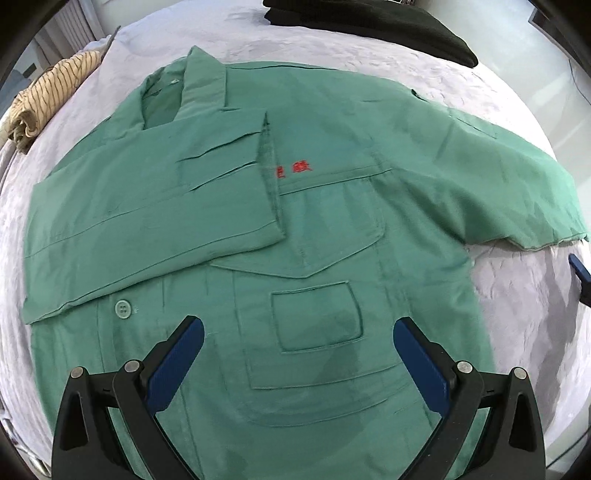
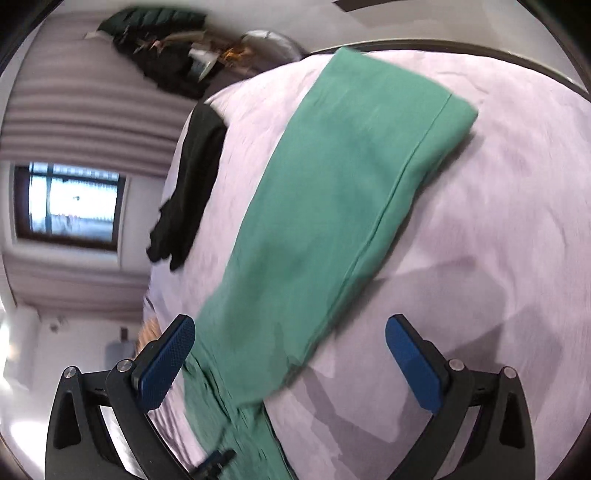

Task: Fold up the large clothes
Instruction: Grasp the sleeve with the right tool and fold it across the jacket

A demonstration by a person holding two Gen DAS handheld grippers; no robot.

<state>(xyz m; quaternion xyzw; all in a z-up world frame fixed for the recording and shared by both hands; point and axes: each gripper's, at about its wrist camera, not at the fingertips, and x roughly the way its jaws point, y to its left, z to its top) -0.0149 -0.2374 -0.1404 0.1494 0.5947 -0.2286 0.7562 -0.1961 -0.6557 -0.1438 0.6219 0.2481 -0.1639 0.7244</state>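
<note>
Green jacket (image 1: 295, 229) lies flat, front up, on the lilac bed (image 1: 517, 314). 1 sleeve (image 1: 147, 206) is already folded across the chest; the other sleeve (image 2: 332, 192) lies stretched out sideways.

Left tongs (image 1: 297, 341) wide open, empty, hovering over the lower pocket. Right tongs (image 2: 288, 339) fully open, empty, above the outstretched sleeve.

Next, I'd say: pinch that sleeve near the cuff, carry it flat across the chest, keep the seam straight.

Room: bare bed beside the sleeve. Black garment (image 1: 369, 26) and striped cloth (image 1: 48, 96) sit at the bed's edges, well apart.
</note>
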